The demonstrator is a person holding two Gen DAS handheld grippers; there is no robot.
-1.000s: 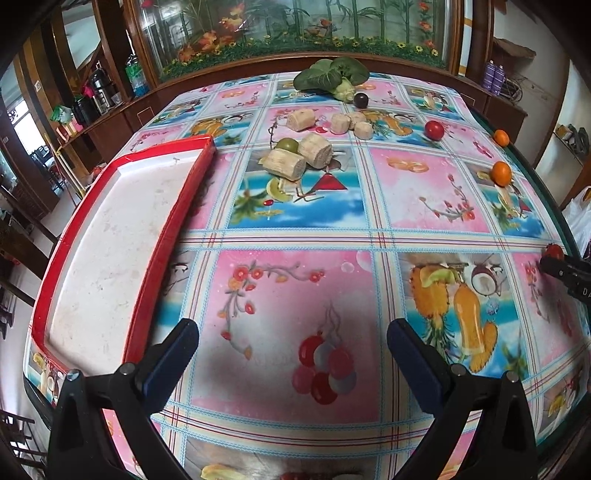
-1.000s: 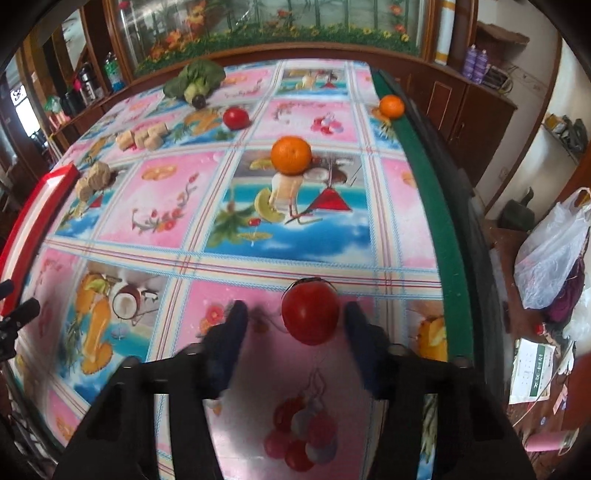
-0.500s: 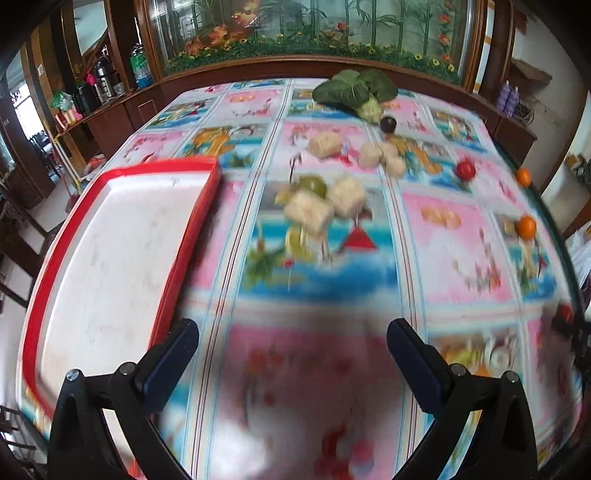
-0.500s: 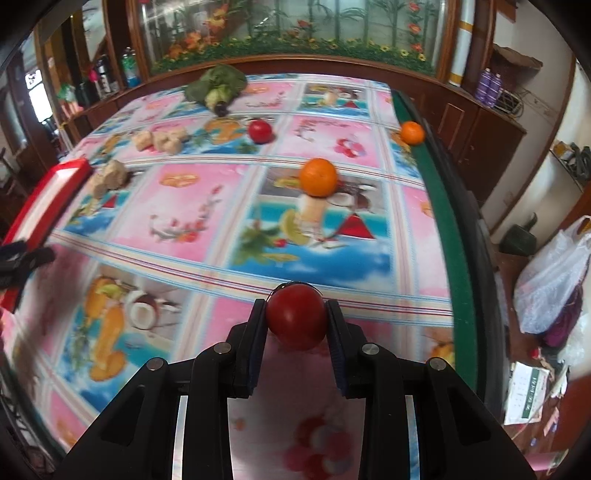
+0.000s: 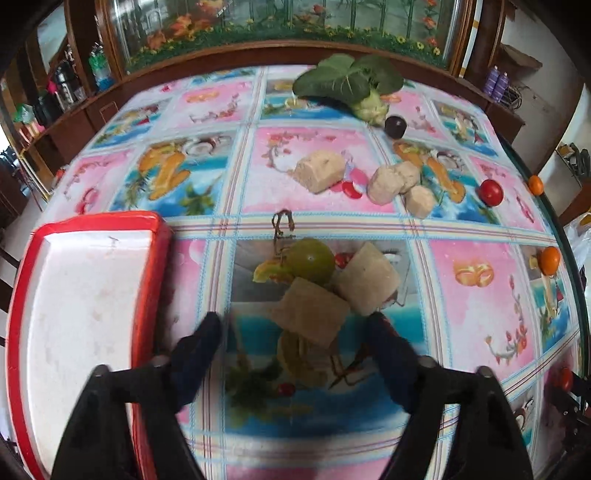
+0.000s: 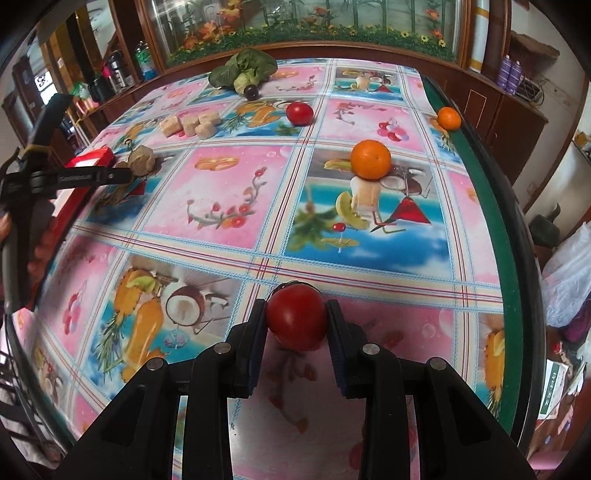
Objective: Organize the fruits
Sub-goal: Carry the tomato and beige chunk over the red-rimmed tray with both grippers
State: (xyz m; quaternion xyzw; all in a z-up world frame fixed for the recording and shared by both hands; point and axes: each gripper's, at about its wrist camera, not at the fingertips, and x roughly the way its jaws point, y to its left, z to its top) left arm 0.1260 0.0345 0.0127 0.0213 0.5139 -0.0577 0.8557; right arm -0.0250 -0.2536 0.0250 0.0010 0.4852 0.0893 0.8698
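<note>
This looks like a home dining room. A table under a fruit-print tablecloth (image 6: 236, 206) fills the frame, backed along the top by a glass-fronted wooden cabinet (image 6: 303, 22) (painted with flowers and bamboo). Bottles and flasks (image 6: 114, 75) crowd a sideboard at upper left.

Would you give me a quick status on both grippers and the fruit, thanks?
Right gripper shut on tomato. Left gripper open, nearing tan chunk beside green fruit. Red tray holds nothing yet. Tan chunks crowd the green fruit.
</note>
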